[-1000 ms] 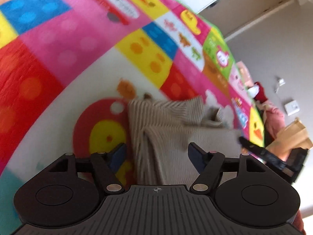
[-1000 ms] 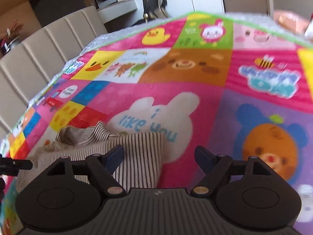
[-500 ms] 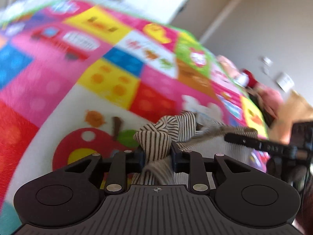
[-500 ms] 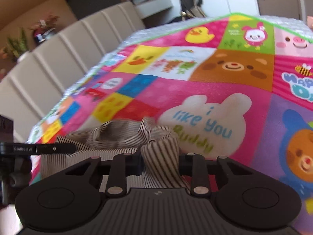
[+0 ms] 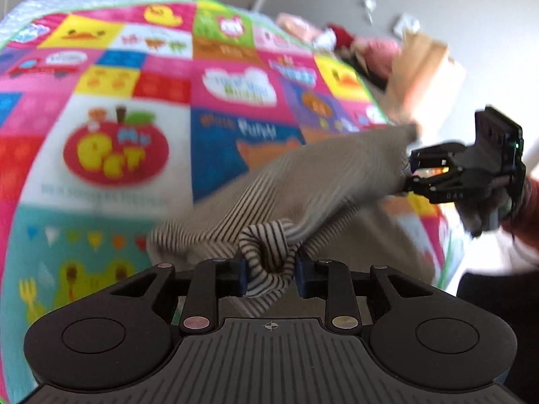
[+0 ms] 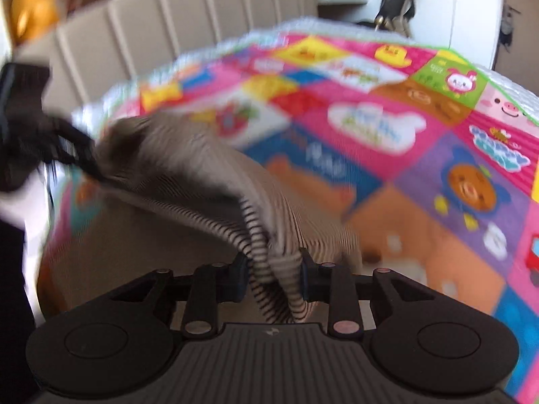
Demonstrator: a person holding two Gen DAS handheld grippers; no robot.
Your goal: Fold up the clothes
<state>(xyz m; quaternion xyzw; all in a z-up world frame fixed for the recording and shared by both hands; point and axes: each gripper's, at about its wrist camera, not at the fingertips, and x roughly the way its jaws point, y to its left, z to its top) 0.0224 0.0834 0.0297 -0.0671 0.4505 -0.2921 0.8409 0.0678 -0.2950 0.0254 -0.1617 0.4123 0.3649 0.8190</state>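
Left gripper [image 5: 269, 271] clenched on a bunched corner of striped shirt [image 5: 323, 181], blue pads pinching from both sides. Right gripper [image 6: 273, 274] likewise clamped on another fold of the same shirt, seen from the left wrist view off to the far right [image 5: 412, 175] with cloth trailing from its tips.

Changed within the last second: 1.0 s back, both sets of fingers spread wide above the shirt lying rumpled and flat on the mat [image 5: 101, 77]; 0.5 s back, both closed on fabric right at mat level; now lifted clear, shirt stretched in the air between the 2 grippers, sagging in the middle, lower part hanging toward the near edge. Heavy motion blur in both views, so probably mid-swing.

Meaning for the task: pick-up done, 2 grasp points secured, garment being spread or shaken out ahead of laying flat. No fold made yet, by the look of it; early stage. Which part of the shirt sits in each grip (shoulder, hem, sleeve) not clear from the blur.

Likely needs next: even tension, then lowering onto the mat without bunching. Risk: thick wad in each grip, possible slip or a twisted layout.
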